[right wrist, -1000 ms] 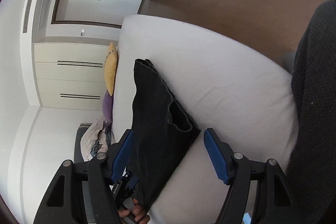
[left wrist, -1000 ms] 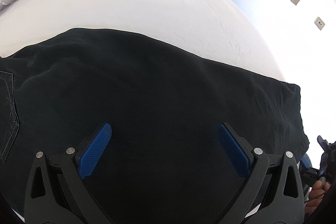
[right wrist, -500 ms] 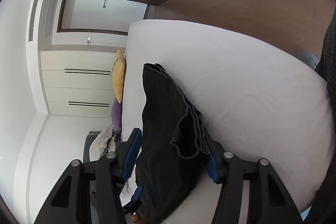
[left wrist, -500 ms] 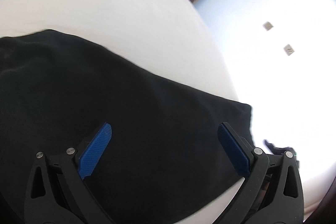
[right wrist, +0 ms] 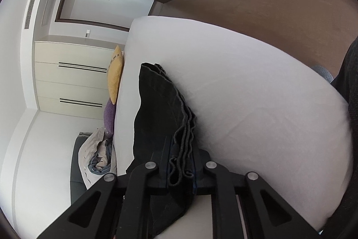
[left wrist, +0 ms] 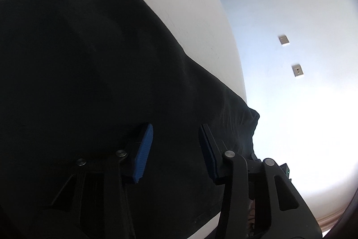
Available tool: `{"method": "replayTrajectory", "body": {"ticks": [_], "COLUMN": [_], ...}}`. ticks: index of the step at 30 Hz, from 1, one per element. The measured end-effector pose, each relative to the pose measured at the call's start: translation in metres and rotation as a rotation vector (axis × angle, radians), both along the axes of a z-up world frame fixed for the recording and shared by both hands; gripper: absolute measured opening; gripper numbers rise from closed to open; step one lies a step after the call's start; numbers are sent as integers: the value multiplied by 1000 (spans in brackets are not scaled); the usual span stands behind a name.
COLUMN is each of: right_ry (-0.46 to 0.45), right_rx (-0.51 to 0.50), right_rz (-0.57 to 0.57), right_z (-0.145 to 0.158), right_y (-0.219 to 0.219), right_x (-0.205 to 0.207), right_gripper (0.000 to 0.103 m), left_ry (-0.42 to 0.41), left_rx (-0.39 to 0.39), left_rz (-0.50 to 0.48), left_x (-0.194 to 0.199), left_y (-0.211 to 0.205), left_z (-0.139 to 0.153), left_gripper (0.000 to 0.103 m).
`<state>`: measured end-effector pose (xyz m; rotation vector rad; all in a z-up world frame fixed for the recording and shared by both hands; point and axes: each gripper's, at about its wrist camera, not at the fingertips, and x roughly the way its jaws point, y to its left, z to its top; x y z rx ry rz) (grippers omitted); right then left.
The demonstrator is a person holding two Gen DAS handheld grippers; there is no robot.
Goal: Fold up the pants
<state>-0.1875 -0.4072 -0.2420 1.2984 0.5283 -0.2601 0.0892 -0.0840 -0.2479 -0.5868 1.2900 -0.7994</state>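
While the right claw (right wrist: pixel 180 162) clamped the hem of the black pants (right wrist: pixel 156 109) on the bed (right wrist: pixel 257 93), its pads mostly hidden, the left claw (left wrist: pixel 176 149) stood apart over dark, featureless cloth.

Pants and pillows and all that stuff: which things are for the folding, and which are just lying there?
For the folding:
black pants
right gripper, jaws closed on the pants' bunched edge
left gripper, jaws part open over the pants
white bed under them

Just lying there:
yellow pillow
purple pillow
crumpled bedding
drawers
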Motion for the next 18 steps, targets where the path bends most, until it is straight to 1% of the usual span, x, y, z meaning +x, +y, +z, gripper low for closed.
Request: {"method": "replayTrajectory", "body": {"ticks": [4, 8, 13, 15, 18], "right_ry": [22, 41, 57, 68, 91], "right_rx": [-28, -54, -73, -85, -108], "right_rz": [7, 10, 12, 12, 11], "right_z": [5, 9, 13, 16, 19], "right_y": [2, 6, 10, 12, 16], "right_x": [3, 8, 11, 13, 17], "right_gripper": [13, 13, 13, 13, 13], "left_ry": [9, 2, 7, 5, -2], "left_rx": [-27, -27, -48, -50, -57], "left_rz": [2, -5, -10, -12, -17], "left_x": [1, 1, 0, 0, 1], "left_y": [-6, -10, -15, -15, -5], "left_z": [-7, -8, -9, -9, -9], "left_gripper": [34, 34, 34, 34, 34]}}
